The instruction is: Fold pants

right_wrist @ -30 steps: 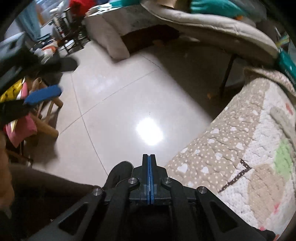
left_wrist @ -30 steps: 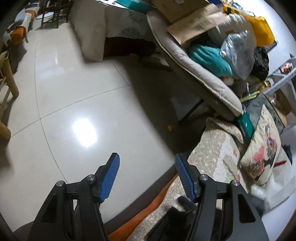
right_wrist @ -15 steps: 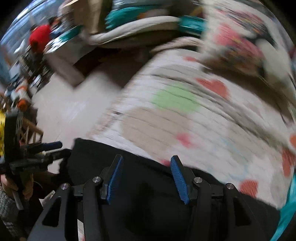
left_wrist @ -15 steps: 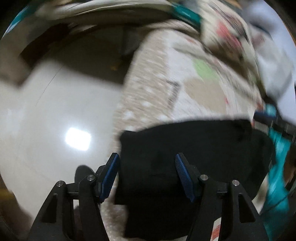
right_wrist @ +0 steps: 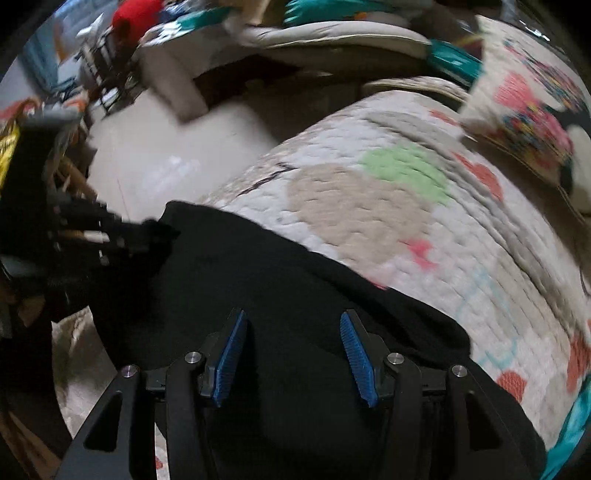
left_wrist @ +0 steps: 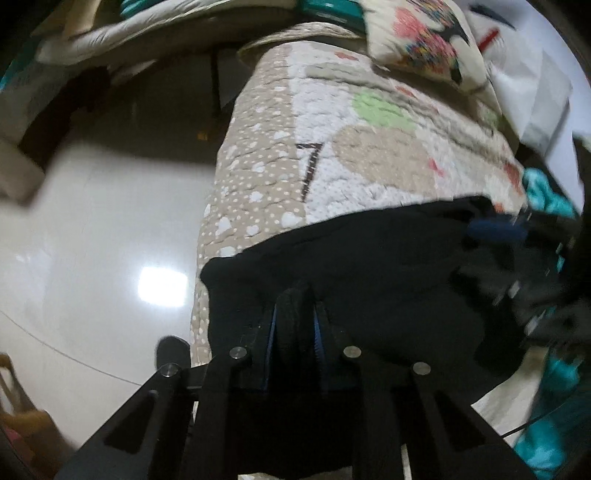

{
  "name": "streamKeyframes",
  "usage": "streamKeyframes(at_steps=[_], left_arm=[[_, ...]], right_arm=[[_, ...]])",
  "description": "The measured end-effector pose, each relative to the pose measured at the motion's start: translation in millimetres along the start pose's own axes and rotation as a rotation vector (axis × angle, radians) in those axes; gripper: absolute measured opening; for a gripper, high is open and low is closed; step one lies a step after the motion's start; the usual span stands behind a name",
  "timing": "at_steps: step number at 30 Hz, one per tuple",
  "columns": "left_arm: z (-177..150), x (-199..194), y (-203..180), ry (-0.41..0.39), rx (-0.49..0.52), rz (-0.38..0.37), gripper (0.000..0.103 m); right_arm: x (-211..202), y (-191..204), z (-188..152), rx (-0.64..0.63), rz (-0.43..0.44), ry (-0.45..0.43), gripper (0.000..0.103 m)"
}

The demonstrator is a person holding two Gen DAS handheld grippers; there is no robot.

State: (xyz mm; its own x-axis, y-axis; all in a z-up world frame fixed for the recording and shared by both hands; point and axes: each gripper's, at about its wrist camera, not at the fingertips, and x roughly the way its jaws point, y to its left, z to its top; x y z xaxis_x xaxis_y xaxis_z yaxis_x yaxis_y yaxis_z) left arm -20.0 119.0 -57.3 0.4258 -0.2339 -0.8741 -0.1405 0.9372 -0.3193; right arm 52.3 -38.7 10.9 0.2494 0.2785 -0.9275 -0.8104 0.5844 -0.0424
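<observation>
Black pants (left_wrist: 369,266) lie spread on a quilted bedspread (left_wrist: 354,155) near its edge. My left gripper (left_wrist: 294,325) is shut on a bunched fold of the pants at their near left part. In the right wrist view the pants (right_wrist: 295,280) fill the lower middle. My right gripper (right_wrist: 291,350) is open just above the black fabric, with nothing between its blue pads (right_wrist: 231,354). The left gripper also shows in the right wrist view (right_wrist: 147,230), at the pants' left corner. The right gripper shows blurred in the left wrist view (left_wrist: 495,229).
A patterned pillow (left_wrist: 424,40) lies at the far end of the bed. Glossy tile floor (left_wrist: 92,221) lies left of the bed edge. A padded lounge chair with clutter (right_wrist: 332,33) stands beyond. Teal cloth (left_wrist: 546,192) lies at the right.
Both grippers swung from the floor to the bed. The right gripper opened. The left gripper closed on the black pants.
</observation>
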Motion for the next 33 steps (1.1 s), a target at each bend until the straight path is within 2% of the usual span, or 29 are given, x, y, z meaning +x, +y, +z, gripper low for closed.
streamKeyframes(at_steps=[2,4,7,9,11,14,16,17,18,20,21,22,24,26,29,33], left_arm=[[2.8,0.4,10.3,0.011,-0.054,-0.032,0.017],[3.5,1.8,14.9,0.019,-0.087,-0.051,0.016],[6.1,-3.3,18.6,0.0,-0.126,-0.077,0.016],[11.9,-7.6,21.9,-0.022,-0.154,-0.101,0.016],[18.5,-12.6,25.7,-0.05,-0.186,-0.118,0.016],[30.1,-10.8,28.8,-0.07,-0.211,-0.088,0.016],[35.2,-4.8,31.8,-0.062,-0.221,-0.051,0.016],[36.6,3.9,34.5,-0.035,-0.234,-0.021,0.016],[36.6,11.1,36.3,-0.004,-0.244,-0.003,0.019],[31.8,25.1,41.7,0.064,-0.277,0.038,0.037],[29.0,25.8,45.1,0.07,-0.299,0.054,0.052],[26.3,25.4,49.2,0.069,-0.327,0.066,0.066],[21.2,23.4,62.5,0.079,-0.405,0.054,0.073],[17.4,24.4,72.8,0.096,-0.479,-0.002,0.073],[15.9,24.8,73.2,0.1,-0.503,-0.009,0.073],[15.3,24.1,65.7,0.084,-0.469,0.029,0.073]], right_arm=[[8.8,8.9,2.8,-0.02,0.02,0.014,0.056],[20.4,19.5,3.2,-0.044,0.029,0.056,0.011],[20.3,28.1,3.3,-0.059,0.009,0.051,0.007],[11.1,26.1,6.0,-0.035,0.004,0.016,0.007],[1.5,20.2,12.5,-0.005,0.0,-0.015,0.006],[-0.9,15.2,23.3,0.014,-0.012,-0.033,0.006],[6.6,15.6,32.1,0.023,-0.021,-0.03,0.007],[10.9,16.8,35.3,0.026,-0.027,-0.027,0.007],[19.7,16.3,37.5,0.036,-0.039,-0.016,0.012],[31.9,13.0,39.7,0.062,-0.024,0.017,0.019],[30.3,8.2,39.1,0.084,-0.007,0.018,0.028],[23.7,1.7,38.1,0.11,0.001,0.003,0.042],[-2.7,-25.2,32.5,0.19,-0.024,-0.075,0.057],[-28.6,-59.6,21.1,0.282,-0.08,-0.12,0.057],[-48.2,-97.6,1.5,0.363,-0.157,-0.107,0.057],[-41.9,-103.5,-10.3,0.367,-0.129,-0.056,0.057]])
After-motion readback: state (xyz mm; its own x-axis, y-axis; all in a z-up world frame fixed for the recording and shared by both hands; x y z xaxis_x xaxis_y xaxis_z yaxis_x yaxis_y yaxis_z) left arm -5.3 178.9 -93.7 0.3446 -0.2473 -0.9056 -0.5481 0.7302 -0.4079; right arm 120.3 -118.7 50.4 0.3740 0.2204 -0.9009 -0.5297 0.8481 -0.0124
